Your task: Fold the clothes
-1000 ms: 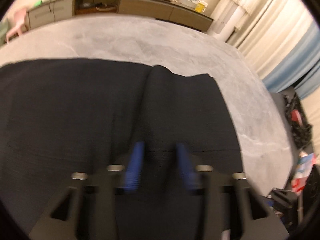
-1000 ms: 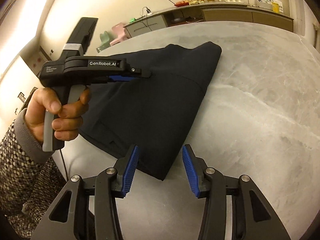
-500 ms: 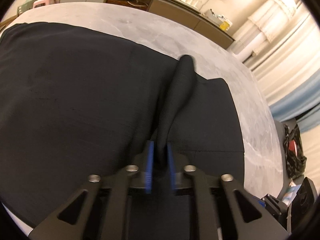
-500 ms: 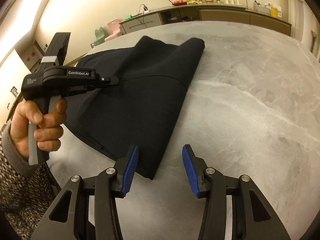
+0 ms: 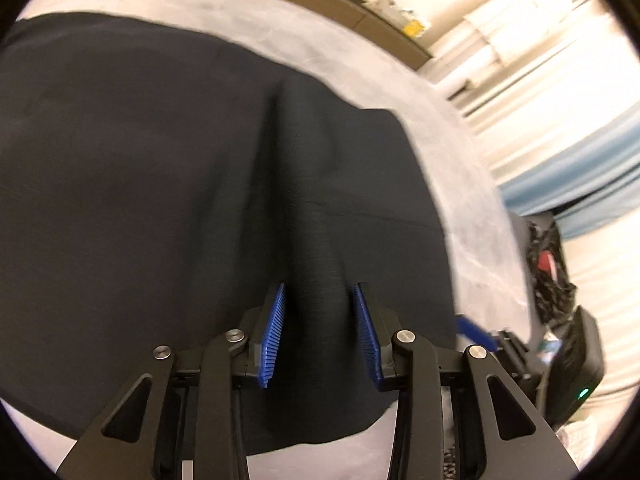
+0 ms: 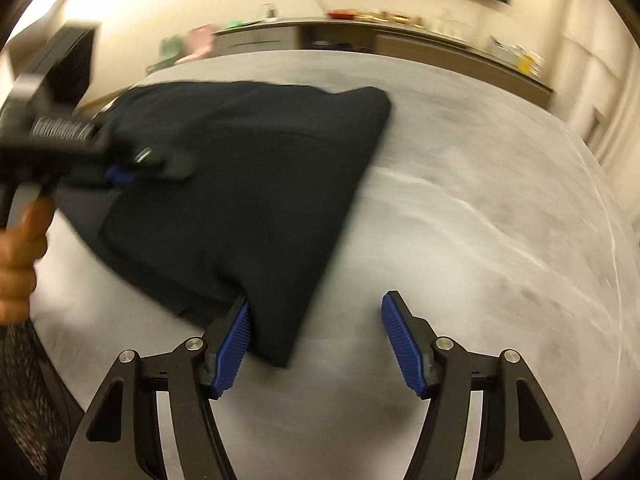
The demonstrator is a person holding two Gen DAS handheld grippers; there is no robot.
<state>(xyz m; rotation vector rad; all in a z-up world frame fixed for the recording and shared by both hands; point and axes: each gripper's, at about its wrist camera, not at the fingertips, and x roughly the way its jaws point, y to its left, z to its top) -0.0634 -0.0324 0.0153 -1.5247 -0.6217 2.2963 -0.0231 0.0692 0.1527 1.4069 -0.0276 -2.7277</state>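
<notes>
A dark garment (image 5: pixel 160 160) lies spread on the grey marble table (image 5: pixel 460 160). A raised ridge of its cloth runs between the blue pads of my left gripper (image 5: pixel 320 320). Those jaws are opening, and the pads stand just off the ridge on both sides. In the right wrist view the folded garment (image 6: pixel 260 180) tapers to a near corner, which lies between the widening jaws of my right gripper (image 6: pixel 316 328), against the left pad (image 6: pixel 236 336). The right pad is over bare table. A hand (image 6: pixel 20 248) holds the left gripper (image 6: pixel 160 164) over the cloth's left part.
A long sideboard (image 6: pixel 400 36) with small items on top runs along the far wall. Pale and blue curtains (image 5: pixel 540 60) hang to the right. Black bags and clutter (image 5: pixel 548 264) sit beyond the table's right edge. Bare marble (image 6: pixel 480 220) stretches right of the garment.
My left gripper had pinched a ridge of cloth; now its pads have parted and the ridge sags. My right gripper's jaws have spread wider and now straddle the garment's near corner.
</notes>
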